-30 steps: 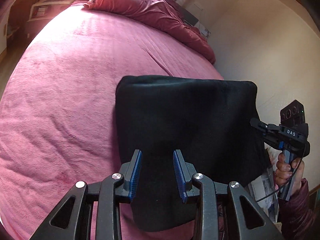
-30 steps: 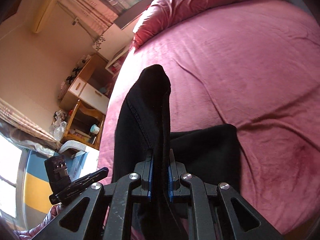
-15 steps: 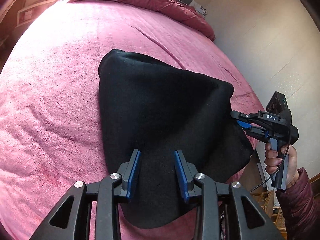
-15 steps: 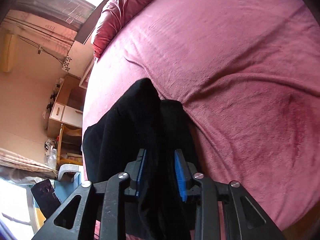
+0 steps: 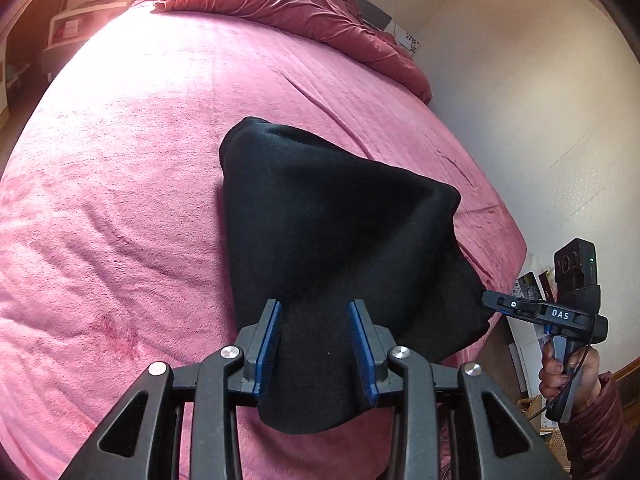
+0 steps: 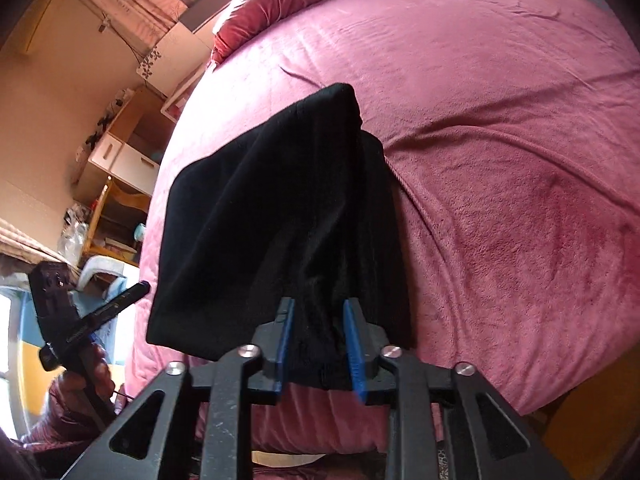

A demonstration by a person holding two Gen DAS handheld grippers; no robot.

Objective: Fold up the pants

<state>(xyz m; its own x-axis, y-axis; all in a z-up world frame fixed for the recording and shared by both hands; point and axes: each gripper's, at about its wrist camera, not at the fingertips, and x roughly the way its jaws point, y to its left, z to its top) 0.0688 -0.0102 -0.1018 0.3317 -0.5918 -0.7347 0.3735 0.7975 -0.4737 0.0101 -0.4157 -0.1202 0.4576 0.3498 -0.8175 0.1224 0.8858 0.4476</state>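
I count one pair of black pants (image 5: 340,240), folded into a thick bundle, two grippers, one bed (image 5: 140,160) under a pink blanket, and one crumpled red quilt (image 5: 300,4) heaped at the far end.

The pants lie on the near right part of the bed, close to its near edge. Their far portion rests on the blanket and the near hem is raised off it. As far as I can judge, the long axis runs near to far, with the folded, rounded end pointing toward the quilt and the loose hem toward me.

The left gripper (image 5: 314,344) has its jaws partly apart and pinching a thick fold of the near hem; cloth fills the whole gap between the blue pads. The right gripper (image 6: 318,344) sits at the right corner of the same hem. Its jaws are closing on a bunch of cloth that fills the gap between its pads. One hand (image 5: 568,368) in a dark red sleeve grips that tool's handle, just off the bed's right edge.
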